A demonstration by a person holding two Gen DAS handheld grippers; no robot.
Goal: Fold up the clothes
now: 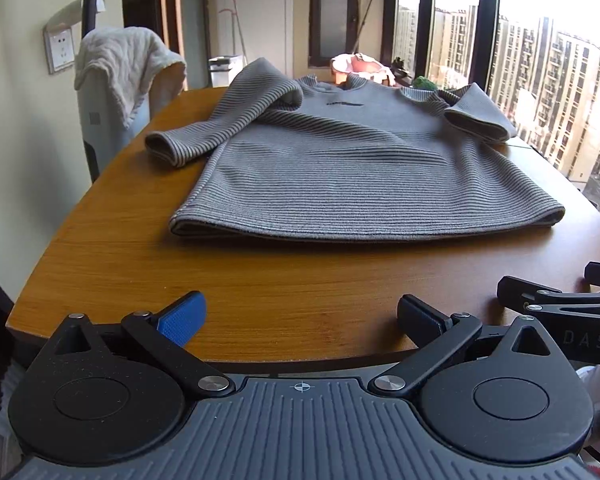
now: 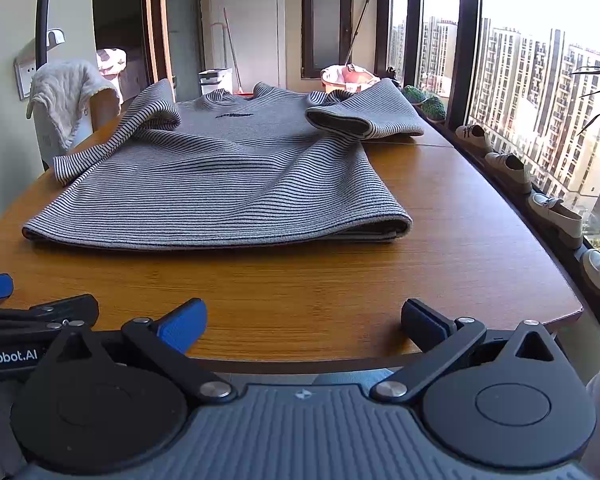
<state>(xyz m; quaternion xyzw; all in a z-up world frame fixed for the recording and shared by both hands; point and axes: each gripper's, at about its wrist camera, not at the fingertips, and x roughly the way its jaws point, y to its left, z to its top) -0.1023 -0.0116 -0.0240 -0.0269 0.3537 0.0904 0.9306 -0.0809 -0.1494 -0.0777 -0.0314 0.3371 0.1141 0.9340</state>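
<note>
A grey, finely striped ribbed knit sweater point(image 1: 352, 160) lies spread front-up on the orange-brown wooden surface point(image 1: 260, 284), its hem toward the cameras and its collar at the far side; the small dark print on its chest is too small to read. Both sleeves are bent inward over the body, so their upper parts are folded under themselves and partly hidden, and the far edge of the sweater blocks the surface behind it. The left gripper point(image 1: 300, 316) hovers at the near edge of the surface with its jaws spread wide and nothing between them, well apart from the hem; its one blue pad point(image 1: 180, 320) faces the camera, while the other finger shows only its dark back. The right gripper point(image 2: 304, 320) sits just beside it, likewise wide apart and empty, near the same edge. Each gripper appears only as a cut-off sliver at the margin of the other's view. A cream towel point(image 1: 120, 68) drapes over a white object left of the surface, hiding most of it. Pale shoes point(image 2: 512, 170) line the window sill on the right, the nearest cut off by the frame.
</note>
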